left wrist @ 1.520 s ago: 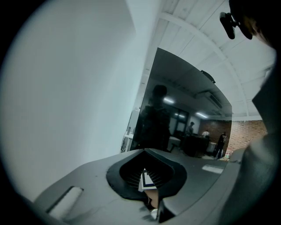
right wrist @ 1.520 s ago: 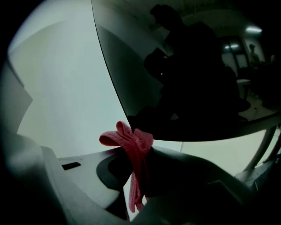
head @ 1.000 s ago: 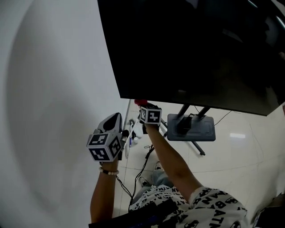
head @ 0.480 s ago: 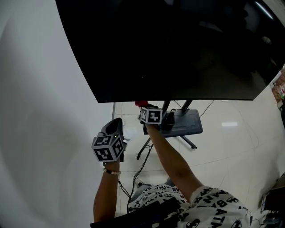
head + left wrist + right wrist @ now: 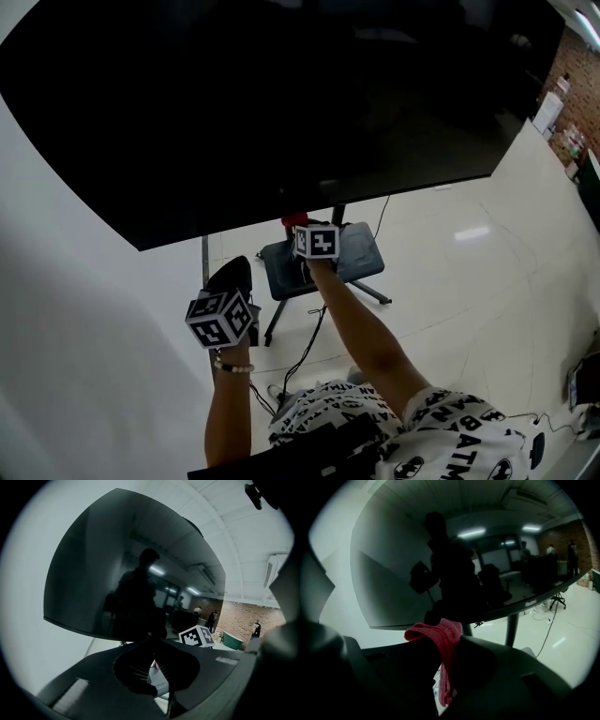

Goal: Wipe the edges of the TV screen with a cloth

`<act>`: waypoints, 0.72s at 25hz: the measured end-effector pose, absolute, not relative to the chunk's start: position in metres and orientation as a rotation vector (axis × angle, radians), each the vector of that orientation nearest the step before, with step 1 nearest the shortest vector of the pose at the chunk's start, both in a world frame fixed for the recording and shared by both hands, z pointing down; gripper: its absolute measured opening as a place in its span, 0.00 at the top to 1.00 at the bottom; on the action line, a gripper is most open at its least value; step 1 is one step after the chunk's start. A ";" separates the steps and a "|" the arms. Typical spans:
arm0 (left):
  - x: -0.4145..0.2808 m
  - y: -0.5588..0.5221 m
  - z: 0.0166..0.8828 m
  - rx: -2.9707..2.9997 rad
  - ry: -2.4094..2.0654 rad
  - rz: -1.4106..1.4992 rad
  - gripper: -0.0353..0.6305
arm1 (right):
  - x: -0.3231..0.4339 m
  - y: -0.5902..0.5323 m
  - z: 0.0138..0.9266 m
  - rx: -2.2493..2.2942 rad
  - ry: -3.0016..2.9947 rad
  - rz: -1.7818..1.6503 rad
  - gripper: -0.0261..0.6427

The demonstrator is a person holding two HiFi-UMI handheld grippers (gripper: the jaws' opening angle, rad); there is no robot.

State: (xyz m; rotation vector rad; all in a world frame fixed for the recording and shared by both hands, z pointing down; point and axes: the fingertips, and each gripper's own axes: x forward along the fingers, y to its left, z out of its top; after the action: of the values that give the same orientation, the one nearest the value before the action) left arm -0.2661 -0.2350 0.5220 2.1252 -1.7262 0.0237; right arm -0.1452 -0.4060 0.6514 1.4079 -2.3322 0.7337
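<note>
The TV screen (image 5: 281,103) fills more of the head view than a second ago, and its lower left corner now lies far over to the left. The right gripper (image 5: 298,228) is raised to the screen's lower edge with its jaws pinched on a red cloth (image 5: 293,220). The cloth's bunched top sits right at that edge, though actual contact cannot be confirmed. A second ago the cloth was close to the lower left corner. It is now well along the lower edge towards the middle, directly in front of the stand base (image 5: 352,258), which earlier showed off to the right. In the right gripper view the cloth (image 5: 443,644) is folded over one jaw and hangs down between the two. The left gripper (image 5: 232,274) remains low and to the left, below the edge and apart from the screen. Its jaws are pressed together at the tips with nothing between them.
</note>
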 end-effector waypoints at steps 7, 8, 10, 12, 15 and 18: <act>-0.156 -0.259 0.521 2.140 -1.699 0.018 0.95 | -0.045 -0.430 0.647 1.379 -2.351 0.758 0.85; -0.143 -0.262 0.522 2.138 -1.699 0.025 0.95 | -0.035 -0.433 0.647 1.364 -2.354 0.759 0.85; -0.117 -0.268 0.524 2.130 -1.707 0.041 0.95 | -0.017 -0.439 0.645 1.331 -2.365 0.760 0.85; -0.096 -0.275 0.525 2.117 -1.717 0.058 0.95 | -0.001 -0.444 0.641 1.300 -2.378 0.768 0.85; -0.071 -0.277 0.533 2.088 -1.706 0.078 0.95 | 0.021 -0.448 0.642 1.281 -2.381 0.809 0.85; -0.054 -0.279 0.540 2.088 -1.680 0.102 0.95 | 0.044 -0.454 0.645 1.317 -2.373 0.873 0.85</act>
State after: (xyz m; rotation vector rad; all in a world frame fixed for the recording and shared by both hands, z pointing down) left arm -0.0541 -0.2792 0.5398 2.0885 -1.6804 0.1023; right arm 0.0440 -0.4543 0.6453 1.3172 -2.3729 0.8730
